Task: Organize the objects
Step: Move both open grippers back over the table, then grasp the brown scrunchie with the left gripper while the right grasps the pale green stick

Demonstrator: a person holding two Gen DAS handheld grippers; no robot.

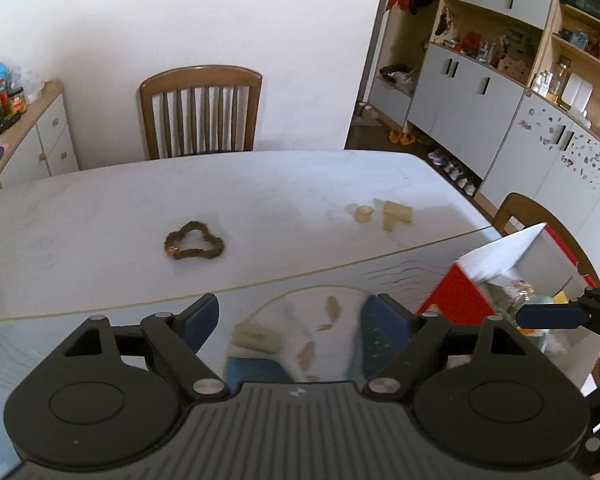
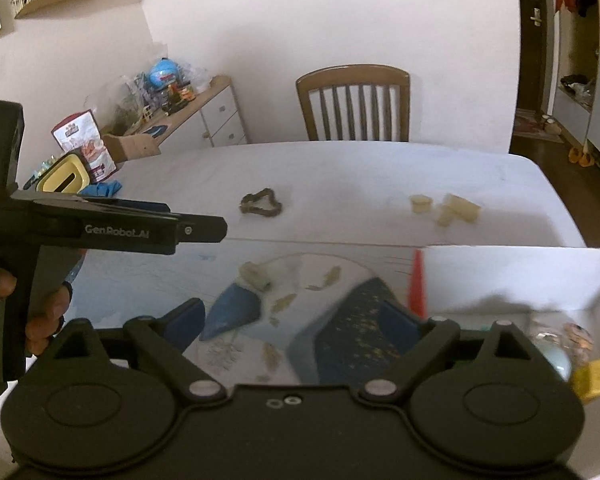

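Both tools, the left tool [image 1: 290, 312] and right tool [image 2: 296, 320], gape wide and empty low in frame, between pickups I'd judge, so next comes reaching mid-frame to the brown hair tie [image 1: 193, 241] on the surface [image 1: 100, 208].

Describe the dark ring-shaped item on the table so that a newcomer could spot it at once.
Start at the white table in front of the wooden chair. On its bare top lies a brown hair tie, a wavy closed loop lying flat and alone. The pale beige pieces to its right are solid lumps, not rings.
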